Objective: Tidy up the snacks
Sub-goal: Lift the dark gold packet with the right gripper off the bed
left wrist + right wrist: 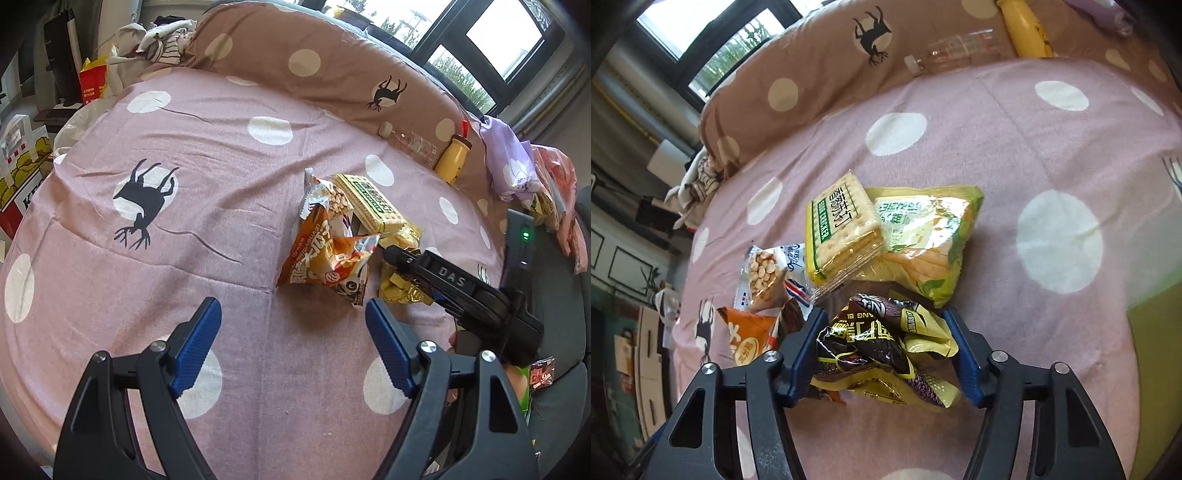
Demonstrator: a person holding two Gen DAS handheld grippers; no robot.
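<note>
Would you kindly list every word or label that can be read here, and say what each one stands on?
"DAS": on the right tongs.
"SODA CRACKER": on the cracker pack, beside Chinese characters.
"DAGUAZI": on the orange snack bag, partly legible.
"K": on the red-and-white carton, cut off.
Print on the dark crumpled packet: too creased to read.

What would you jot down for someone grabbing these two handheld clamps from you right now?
Right gripper: jaws on either side of the crumpled brown-and-yellow snack bag, pads touching it.
Left gripper: open, empty, over the bedsheet.
Other snacks sit in a loose pile: cracker pack, green-yellow bag, peanut bag, orange bag.
Done: nothing looks sorted.
Left: all of it.
</note>
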